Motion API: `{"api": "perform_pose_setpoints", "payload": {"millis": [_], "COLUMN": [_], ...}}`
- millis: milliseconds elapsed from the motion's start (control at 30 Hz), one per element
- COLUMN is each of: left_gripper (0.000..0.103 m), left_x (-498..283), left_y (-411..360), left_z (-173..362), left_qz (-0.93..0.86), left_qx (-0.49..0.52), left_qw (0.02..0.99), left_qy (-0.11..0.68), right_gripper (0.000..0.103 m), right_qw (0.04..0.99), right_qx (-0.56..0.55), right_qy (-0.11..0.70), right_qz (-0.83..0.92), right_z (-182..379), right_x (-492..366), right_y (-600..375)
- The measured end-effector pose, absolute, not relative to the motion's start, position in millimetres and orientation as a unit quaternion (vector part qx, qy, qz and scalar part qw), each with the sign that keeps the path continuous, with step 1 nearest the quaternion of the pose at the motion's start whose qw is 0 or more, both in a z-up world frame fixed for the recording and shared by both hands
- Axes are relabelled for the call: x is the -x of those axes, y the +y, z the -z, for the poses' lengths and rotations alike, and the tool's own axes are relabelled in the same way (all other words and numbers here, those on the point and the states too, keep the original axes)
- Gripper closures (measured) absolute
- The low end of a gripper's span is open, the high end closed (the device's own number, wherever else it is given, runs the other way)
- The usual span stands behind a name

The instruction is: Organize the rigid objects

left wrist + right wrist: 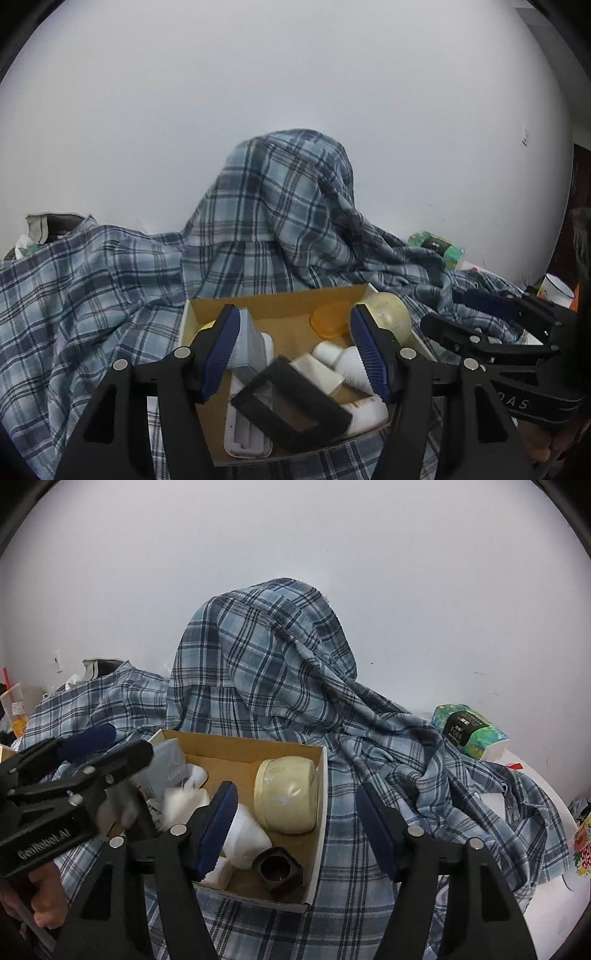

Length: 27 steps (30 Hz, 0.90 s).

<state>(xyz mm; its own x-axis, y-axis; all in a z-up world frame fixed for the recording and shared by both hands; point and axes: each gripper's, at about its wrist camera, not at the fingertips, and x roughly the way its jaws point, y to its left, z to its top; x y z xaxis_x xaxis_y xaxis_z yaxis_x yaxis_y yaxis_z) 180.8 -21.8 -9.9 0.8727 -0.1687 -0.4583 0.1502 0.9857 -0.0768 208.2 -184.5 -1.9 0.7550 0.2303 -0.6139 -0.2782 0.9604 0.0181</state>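
Note:
A cardboard box (273,301) (243,747) sits on a blue plaid cloth (92,280) (388,746). It holds a cream bowl on its side (286,794) (391,314), an orange lid (330,319), white tubes and bottles (340,363) (243,834), a grey-blue packet (249,341), a black square frame (291,406) and a dark hexagonal cup (279,867). My left gripper (299,350) is open and empty just above the box. My right gripper (299,823) is open and empty over the box's right edge.
The plaid cloth drapes over a tall hump (266,635) behind the box, against a white wall. A green tissue pack (469,731) (437,247) lies at the right. A cup (556,290) and a drink cup (14,709) stand at the edges.

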Motion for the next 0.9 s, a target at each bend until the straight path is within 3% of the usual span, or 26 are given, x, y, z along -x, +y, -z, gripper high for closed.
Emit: {"api": "perform_pose_setpoints", "payload": {"millis": [300,567,700,767,800,900], "left_gripper": [0.038,0.037,0.014,0.009,0.000,0.000], "left_x": [-155.0,-106.8,-79.5,-68.3,-61.8,-49.5], "left_y": [-12.0,2.4,5.3,5.8,5.9,8.4], "left_z": [-23.2,-56.8,-64.3,-65.6,-65.8,-64.1], "left_qz": [0.070,0.063,0.062,0.059,0.055,0.053], "left_qx": [0.024,0.029,0.032,0.028,0.024,0.020], "left_qw": [0.979,0.989,0.993,0.996,0.997,0.998], "left_qy": [0.189,0.129,0.090,0.068,0.056,0.042], "right_gripper": [0.038,0.037,0.022,0.014,0.003,0.000], "right_qw": [0.941,0.960,0.966,0.972,0.974,0.980], "right_qx": [0.030,0.020,0.011,0.005,0.005,0.013], "right_qy": [0.311,0.252,0.222,0.196,0.182,0.143], "right_qz": [-0.129,-0.117,-0.130,-0.130,-0.131,-0.135], "right_z": [-9.8,-53.7,-70.8,-76.8,-78.9,-81.6], "right_x": [-207.8,-180.0,-159.4,-146.2,-140.1,-124.4], "right_y": [-188.8,-205.3,-211.3,-214.8,-215.6,-216.3]}}
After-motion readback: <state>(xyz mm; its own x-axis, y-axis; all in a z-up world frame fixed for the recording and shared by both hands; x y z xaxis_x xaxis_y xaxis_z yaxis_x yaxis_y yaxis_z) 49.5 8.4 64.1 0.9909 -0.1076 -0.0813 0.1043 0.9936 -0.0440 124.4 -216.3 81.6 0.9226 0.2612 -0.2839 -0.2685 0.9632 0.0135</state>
